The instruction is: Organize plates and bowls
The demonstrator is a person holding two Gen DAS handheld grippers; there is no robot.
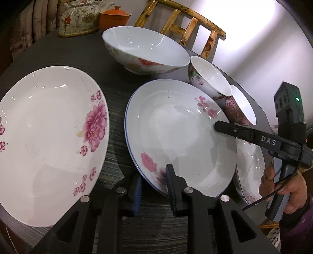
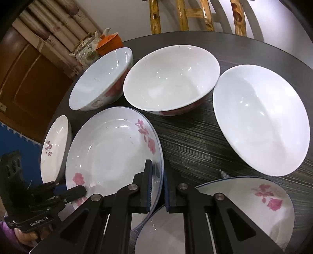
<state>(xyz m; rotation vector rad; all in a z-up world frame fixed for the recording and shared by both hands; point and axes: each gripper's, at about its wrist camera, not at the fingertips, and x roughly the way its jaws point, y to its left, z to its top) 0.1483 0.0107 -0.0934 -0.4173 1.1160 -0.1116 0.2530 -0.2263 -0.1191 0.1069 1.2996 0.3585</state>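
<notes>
The round, dark wood-grain worktop (image 2: pixel 195 144) carried glossy white porcelain, and its middle piece, a shallow blue-rimmed plate with pink rose prints (image 1: pixel 176 136), serves here as the landmark. The left hand-held gripper (image 1: pixel 154 187), black with ribbed blue pads, straddled that plate's near rim, one finger inside and one outside, with a narrow gap and the rim between; whether the pads pressed it could not be told. The right hand-held gripper (image 2: pixel 157 187) likewise stood narrowly parted around the plate's opposite rim, the edge running between its pads. Left of the plate, the left wrist view showed a wide oval white plate with magenta peony prints (image 1: pixel 49 140), and beyond the plate a deep white bowl with a red flower on its outer wall (image 1: pixel 144 48). That view counted three plates and three bowls. Two were small flowered cups crowded at the plate's far right edge, and a second rose plate (image 1: pixel 252 172) lay partly behind the right tool. The right wrist view counted three plates and three smooth bowls, among them a plain white bowl (image 2: pixel 262 119) well apart from the plate that the other camera missed. Beyond the plate stood a floral ceramic teapot (image 1: pixel 78 19) and an orange lidded cup (image 1: pixel 114 16), with a knotty wooden chair (image 1: pixel 183 25) behind the worktop.
</notes>
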